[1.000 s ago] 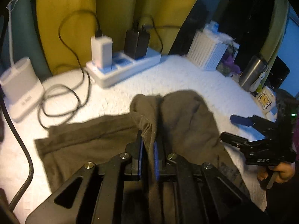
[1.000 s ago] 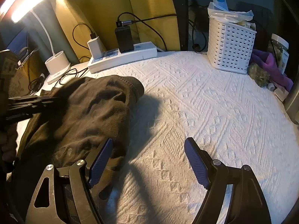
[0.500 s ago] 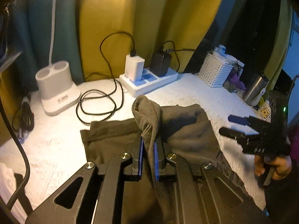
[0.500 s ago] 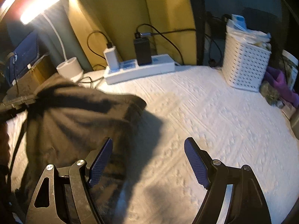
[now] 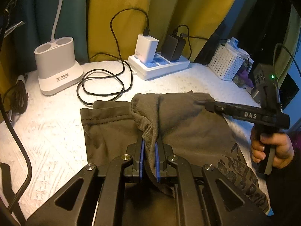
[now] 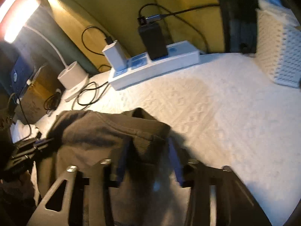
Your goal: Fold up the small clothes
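step in hand: mid-fold of dark olive garment [image 5: 188, 131], lying near centre of white-covered desk [image 5: 47, 131]. left claw [image 5: 149, 160] clenched on bunched hem. right claw [image 6: 148, 162] has just been closing, garment corner between its jaws; whether pads are already pressing, cannot tell, view blurring. next move is calling for carrying both corners together, laying flat. black cable loop [image 5: 105, 82], power strip [image 5: 160, 66], lamp base [image 5: 56, 64], white basket [image 5: 225, 65] are crowding far edge.

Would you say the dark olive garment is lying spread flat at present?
No: the dark olive garment is bunched, one fold pinched in the left gripper.
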Action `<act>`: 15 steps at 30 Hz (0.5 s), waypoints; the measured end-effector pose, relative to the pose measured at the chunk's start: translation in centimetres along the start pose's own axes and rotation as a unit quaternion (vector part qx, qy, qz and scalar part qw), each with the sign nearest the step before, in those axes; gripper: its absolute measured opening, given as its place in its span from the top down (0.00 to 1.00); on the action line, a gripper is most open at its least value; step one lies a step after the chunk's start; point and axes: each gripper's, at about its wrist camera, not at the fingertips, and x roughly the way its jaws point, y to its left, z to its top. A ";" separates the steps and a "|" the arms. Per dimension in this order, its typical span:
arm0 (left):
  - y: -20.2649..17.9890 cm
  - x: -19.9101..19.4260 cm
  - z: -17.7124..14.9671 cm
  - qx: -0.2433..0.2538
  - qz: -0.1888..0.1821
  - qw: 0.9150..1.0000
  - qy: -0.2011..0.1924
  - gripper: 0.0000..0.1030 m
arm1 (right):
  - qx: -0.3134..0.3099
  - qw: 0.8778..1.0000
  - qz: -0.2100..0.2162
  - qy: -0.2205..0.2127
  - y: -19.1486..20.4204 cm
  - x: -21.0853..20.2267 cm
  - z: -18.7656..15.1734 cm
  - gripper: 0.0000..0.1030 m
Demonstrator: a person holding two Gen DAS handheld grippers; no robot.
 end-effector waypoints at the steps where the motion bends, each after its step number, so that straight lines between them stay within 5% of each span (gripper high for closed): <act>1: 0.0 0.0 0.1 0.000 -0.002 1.000 -0.001 0.92 | -0.005 1.000 0.000 -0.002 0.2 0.2 0.3 0.72; 9: 0.9 0.9 0.9 -0.001 0.018 1.000 0.003 0.92 | -0.051 0.998 -0.022 0.012 1.3 3.0 3.0 0.75; 10: 1.1 1.3 0.8 -0.003 0.020 1.000 0.009 0.92 | -0.060 0.998 -0.030 0.016 1.5 3.4 3.0 0.71; 14: 1.4 1.8 0.4 -0.013 0.030 0.999 0.017 0.87 | -0.090 0.990 -0.110 0.002 1.8 3.3 2.5 0.28; 15: 1.6 1.5 0.4 -0.020 0.032 0.999 0.015 0.87 | -0.091 0.989 -0.114 -0.002 1.6 3.2 2.4 0.27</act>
